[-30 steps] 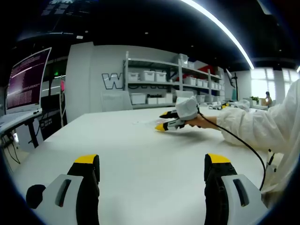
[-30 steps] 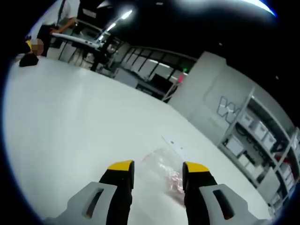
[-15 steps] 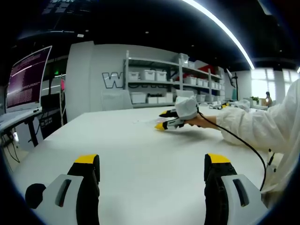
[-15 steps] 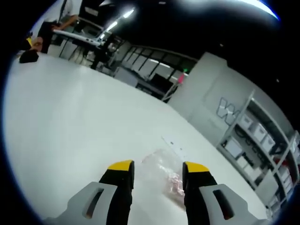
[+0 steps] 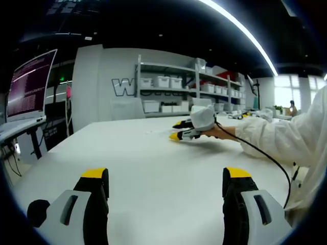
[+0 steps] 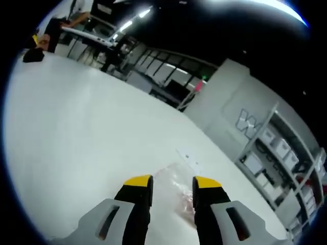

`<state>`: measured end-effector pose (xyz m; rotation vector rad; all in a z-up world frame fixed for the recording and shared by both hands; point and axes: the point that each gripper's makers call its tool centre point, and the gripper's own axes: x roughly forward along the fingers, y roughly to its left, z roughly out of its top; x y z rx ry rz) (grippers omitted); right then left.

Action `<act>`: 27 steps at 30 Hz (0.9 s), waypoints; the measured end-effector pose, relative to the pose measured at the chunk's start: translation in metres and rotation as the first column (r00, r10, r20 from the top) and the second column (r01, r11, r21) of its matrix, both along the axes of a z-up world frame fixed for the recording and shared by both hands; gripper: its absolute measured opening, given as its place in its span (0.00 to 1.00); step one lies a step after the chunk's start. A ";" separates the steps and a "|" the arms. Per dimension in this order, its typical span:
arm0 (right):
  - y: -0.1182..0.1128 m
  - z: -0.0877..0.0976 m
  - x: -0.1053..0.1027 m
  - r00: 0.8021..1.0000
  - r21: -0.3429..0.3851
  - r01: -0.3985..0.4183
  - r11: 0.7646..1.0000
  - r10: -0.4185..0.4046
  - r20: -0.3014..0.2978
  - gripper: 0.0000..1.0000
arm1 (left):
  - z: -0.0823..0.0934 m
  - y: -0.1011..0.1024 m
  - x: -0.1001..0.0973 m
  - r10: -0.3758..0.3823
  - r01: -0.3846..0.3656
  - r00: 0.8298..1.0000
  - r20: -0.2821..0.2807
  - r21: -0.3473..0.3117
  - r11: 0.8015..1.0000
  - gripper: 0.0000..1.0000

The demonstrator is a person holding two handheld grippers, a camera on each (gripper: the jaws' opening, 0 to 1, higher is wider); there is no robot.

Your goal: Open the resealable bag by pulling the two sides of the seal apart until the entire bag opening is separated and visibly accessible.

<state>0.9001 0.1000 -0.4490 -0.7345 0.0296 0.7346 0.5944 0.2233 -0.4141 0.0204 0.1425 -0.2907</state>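
Clear plastic resealable bag (image 6: 180, 190) lying flat on white table (image 6: 76, 132), pinkish contents inside, seal strip at the far end. Right gripper (image 6: 172, 182) low over the near end of the bag, yellow-tipped jaws parted on either side of it, gripping nothing; contact with the film not determinable. Left gripper (image 5: 166, 174) well apart from the bag, above bare table, jaws spread wide and unloaded. White-sleeved arm (image 5: 278, 140) reaching across the table to the right gripper. Monitor (image 5: 29, 87) beyond the table's edge; shelving with bins (image 5: 173, 92) beyond the bag.
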 end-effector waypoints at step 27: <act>0.003 -0.009 0.005 1.000 -0.063 -0.011 0.998 0.012 0.010 0.11 | 0.000 0.004 -0.001 0.006 -0.006 1.000 0.001 -0.003 1.000 0.91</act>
